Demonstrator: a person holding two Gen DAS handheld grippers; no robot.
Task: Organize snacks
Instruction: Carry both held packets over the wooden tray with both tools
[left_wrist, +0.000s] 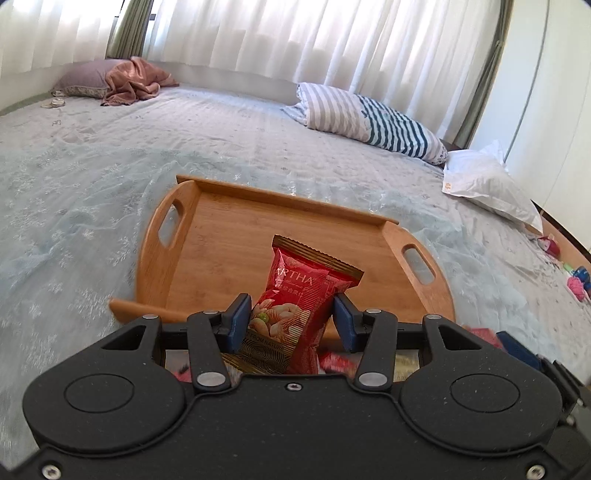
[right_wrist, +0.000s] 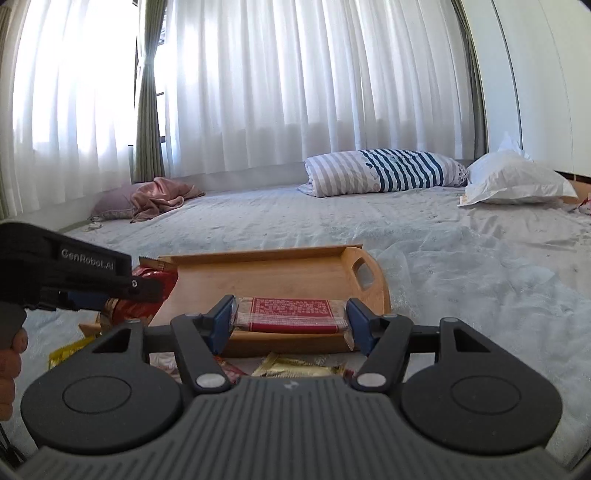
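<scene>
My left gripper (left_wrist: 291, 317) pinches a red pouch of mixed nuts (left_wrist: 295, 306), both blue pads pressed against its sides, the pouch standing upright between my fingers with its crimped top leaning away from me. Just past its top edge lies the bamboo tray (left_wrist: 221, 236), and its floor looks bare from here: I judge that nothing has been set on it yet.

My right gripper (right_wrist: 290, 319) clamps a flat red-and-tan snack bar (right_wrist: 291, 314) crosswise, one pad on each short end, so the bar spans the whole gap between my fingers. The same tray (right_wrist: 280, 273) sits directly beyond that bar, its near rim just under my fingertips. To the left of my right fingers I see the left gripper (right_wrist: 147, 290) from the side, its red pouch (right_wrist: 147, 275) over the tray's left end.

So the picking half of this round seems done: each hand carries one snack and both are close to the tray. What is left, as I judge it, is to lower both packets onto the tray floor and let go, then go for the rest. Below and behind my fingers more packets lie on the bedspread (right_wrist: 480, 258): a gold wrapper (right_wrist: 299, 369), a yellow one (right_wrist: 66, 354), and some red ones I can't make out.
</scene>
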